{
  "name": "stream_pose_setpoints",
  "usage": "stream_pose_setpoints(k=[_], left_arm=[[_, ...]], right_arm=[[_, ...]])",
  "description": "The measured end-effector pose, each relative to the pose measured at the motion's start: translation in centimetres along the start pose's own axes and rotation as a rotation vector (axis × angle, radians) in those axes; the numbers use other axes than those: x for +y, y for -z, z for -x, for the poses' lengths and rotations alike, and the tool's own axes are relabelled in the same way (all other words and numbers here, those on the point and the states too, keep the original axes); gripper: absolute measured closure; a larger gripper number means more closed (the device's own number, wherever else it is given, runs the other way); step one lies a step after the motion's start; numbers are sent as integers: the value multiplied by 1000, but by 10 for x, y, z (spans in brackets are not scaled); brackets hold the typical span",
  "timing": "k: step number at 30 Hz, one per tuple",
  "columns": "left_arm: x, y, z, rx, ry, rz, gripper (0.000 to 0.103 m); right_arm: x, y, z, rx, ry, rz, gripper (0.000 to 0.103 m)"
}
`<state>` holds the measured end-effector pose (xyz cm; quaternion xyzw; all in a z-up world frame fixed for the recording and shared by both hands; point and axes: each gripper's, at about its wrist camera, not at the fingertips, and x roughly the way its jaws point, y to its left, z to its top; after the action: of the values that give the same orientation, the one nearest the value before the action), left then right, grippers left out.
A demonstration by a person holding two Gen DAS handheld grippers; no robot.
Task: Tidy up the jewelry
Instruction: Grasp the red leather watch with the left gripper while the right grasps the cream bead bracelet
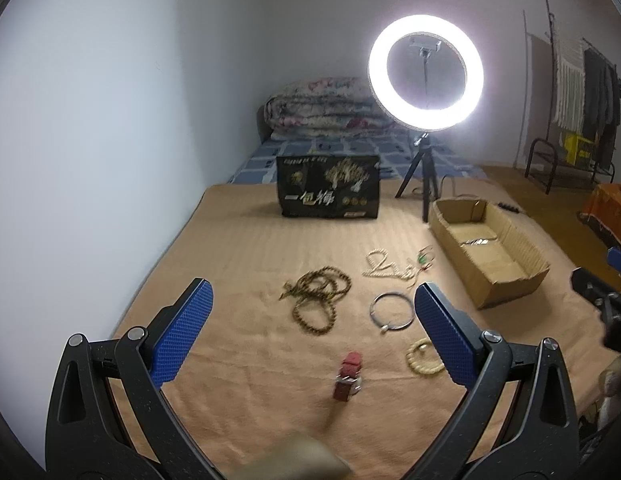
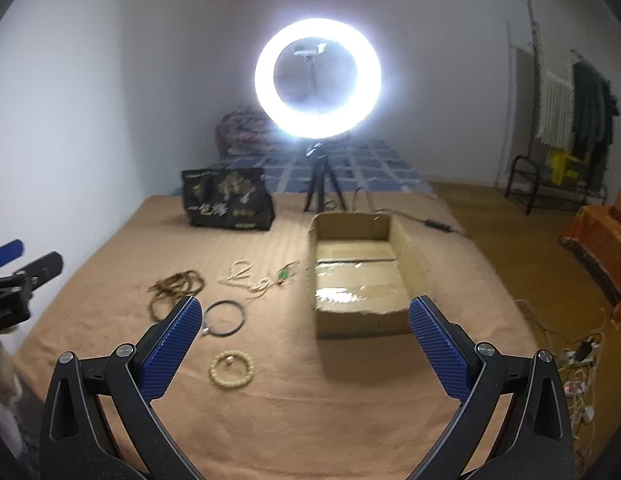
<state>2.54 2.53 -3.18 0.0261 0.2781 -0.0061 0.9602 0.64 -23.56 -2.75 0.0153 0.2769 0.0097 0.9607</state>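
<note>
Jewelry lies on a tan blanket [image 1: 238,248]. A brown bead necklace [image 1: 316,296], a white bead string [image 1: 384,267], a silver bangle [image 1: 392,312], a pale bead bracelet [image 1: 424,358] and a red-strap watch [image 1: 348,376] show in the left wrist view. My left gripper [image 1: 312,292] is open and empty above them, the watch nearest below it. In the right wrist view my right gripper [image 2: 304,306] is open and empty, with the bangle [image 2: 224,317] and bracelet [image 2: 231,371] at its left and an open cardboard box [image 2: 360,280] ahead.
A lit ring light [image 1: 425,73] on a tripod and a black printed box [image 1: 328,186] stand at the blanket's far side. A folded quilt [image 1: 322,106] lies behind. Cables and a power strip [image 2: 576,360] lie on the floor at right. A wall runs along the left.
</note>
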Motion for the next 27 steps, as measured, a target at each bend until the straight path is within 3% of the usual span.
stream_pose_setpoints(k=[5,11,15,20,27], left_arm=[[20,11,-22,87,48,25,0],[31,31,-51,167,74,33,2],[27,42,-65,216,105,10,2],[15,55,-84,285,140,-29,2],[1,71,-108,368,154,-49,2]], right_arm=[[8,10,-14,41,20,52,0],[7,33,-50,133,-45,20,0],[17,46,-69,205,-60,85,0],[31,66,-97,321,-148,135,0],[44,84,-131,395,-184,182,0]])
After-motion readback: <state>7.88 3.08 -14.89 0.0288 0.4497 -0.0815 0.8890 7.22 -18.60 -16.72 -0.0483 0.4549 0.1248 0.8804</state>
